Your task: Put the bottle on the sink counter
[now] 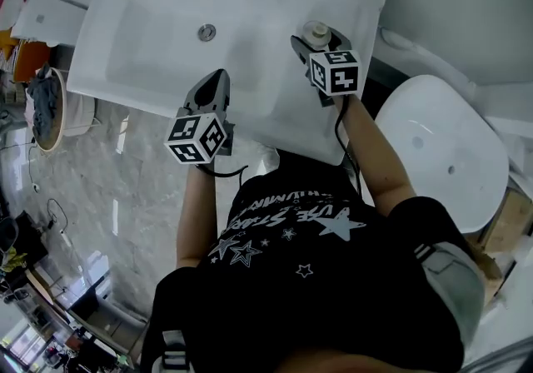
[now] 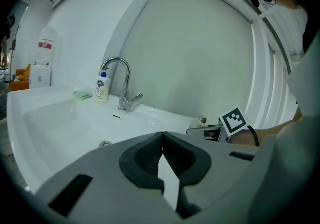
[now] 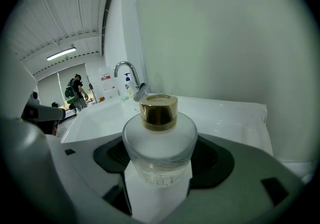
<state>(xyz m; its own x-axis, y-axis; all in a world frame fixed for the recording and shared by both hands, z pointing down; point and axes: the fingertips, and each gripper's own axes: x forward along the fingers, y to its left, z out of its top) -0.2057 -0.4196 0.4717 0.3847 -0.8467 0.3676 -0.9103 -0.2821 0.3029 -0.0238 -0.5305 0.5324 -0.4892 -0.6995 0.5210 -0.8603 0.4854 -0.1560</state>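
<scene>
In the head view, the bottle (image 1: 316,30) is held by the right gripper (image 1: 316,41) at the tabletop's (image 1: 356,13) right edge, beside the basin (image 1: 166,38).

In the left gripper view, the left gripper (image 2: 161,154) is seen with jaws closed and empty.

In the right gripper view, the bottle's round body is clamped between the jaws. If it is released tilted or too near the edge, it could be toppled off.

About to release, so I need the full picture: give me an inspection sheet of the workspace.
Surface: white sink counter, basin and faucet.
Job's things: frosted bottle, gold cap, upright at the counter's right end; whether it touches down, cannot tell.
Clutter: soap bottle and green dish by the faucet.
Grippers: right gripper shut on the bottle; left gripper shut, empty, over the basin's front.
Cables: black cable from each gripper.
Surroundings: toilet at right, marble floor.
</scene>
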